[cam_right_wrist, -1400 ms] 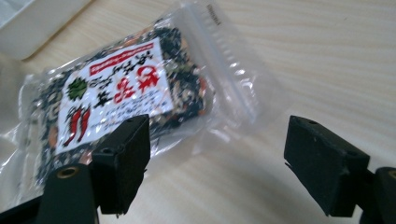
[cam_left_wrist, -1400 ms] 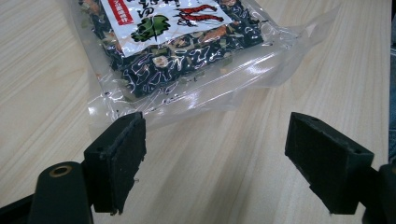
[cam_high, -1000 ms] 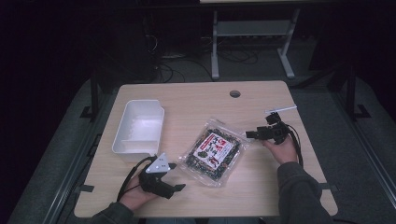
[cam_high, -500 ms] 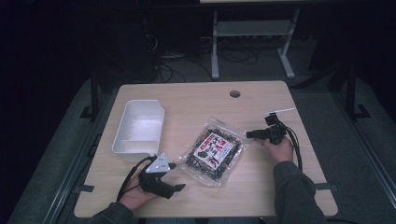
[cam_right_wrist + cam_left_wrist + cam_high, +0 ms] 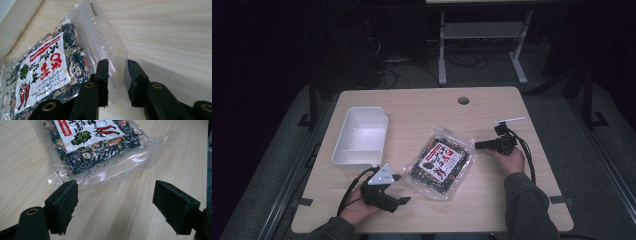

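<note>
A person seated at a light wooden table (image 5: 422,107) works two hand-held grippers around a clear plastic bag of dried seaweed mix (image 5: 439,162) that lies flat near the table's middle. The right gripper (image 5: 479,145) is held level in the right hand (image 5: 510,159), its forearm coming up from the near edge with the sleeve resting on the table and the jaws aimed sideways at the bag's nearer end. Its jaws have just been closing: in the right gripper view the right gripper (image 5: 117,80) has the bag's clear sealed edge (image 5: 110,52) standing between its two black pads, with a narrow gap still visible on either side of the film, so the pads bracket the plastic without yet pressing on it. The bag's printed red-and-white label (image 5: 42,75) lies off to the left of those jaws. The left gripper (image 5: 402,201) rests low in the left hand (image 5: 354,210) at the near edge of the table, its grey three-cornered plate (image 5: 382,175) uppermost and its jaws pointing toward the bag. In the left gripper view the left gripper (image 5: 115,202) stands wide open with nothing between its pads, the bag's clear lower corner (image 5: 82,180) lying just ahead of its left-hand jaw. A white rectangular plastic tub (image 5: 360,137) sits beyond the left gripper, just beside the bag.
</note>
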